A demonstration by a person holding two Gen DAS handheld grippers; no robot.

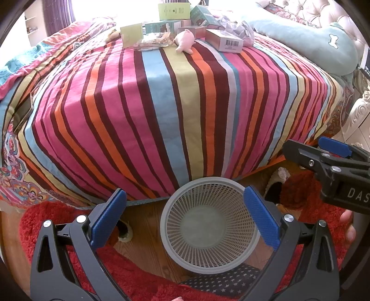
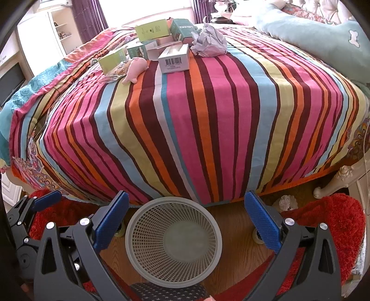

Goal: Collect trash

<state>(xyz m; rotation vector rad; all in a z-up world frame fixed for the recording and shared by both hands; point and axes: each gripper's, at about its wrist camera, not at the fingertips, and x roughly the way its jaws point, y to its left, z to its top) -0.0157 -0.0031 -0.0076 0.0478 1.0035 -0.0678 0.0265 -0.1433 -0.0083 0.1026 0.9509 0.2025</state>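
Both grippers, left (image 1: 185,222) and right (image 2: 187,223), gape wide, holding nothing. Trash: boxes (image 2: 174,58) and crumpled paper (image 2: 209,44) far across the bed (image 2: 208,129); basket (image 2: 173,240) below me. Risks: overreaching, grabbing the pink toy (image 2: 134,69), paper slipping, missing the basket.

The far boxes (image 1: 174,10) at the back of the striped bedspread (image 1: 161,111) run into glare from the window, and the print on them is too small to read. The barcode box (image 2: 174,59) shows lines of text under its bars that cannot be made out. The snack wrapper (image 1: 150,42) is partly covered by the pink plush toy (image 1: 185,40), and its label is blurred. The right gripper (image 1: 335,157) is cut off by the left wrist view's edge; only part of its lettering shows. Under the bed, the slipper (image 1: 275,187) sits in shadow, half hidden. The star-patterned cloth (image 2: 168,291) runs off the bottom edge.
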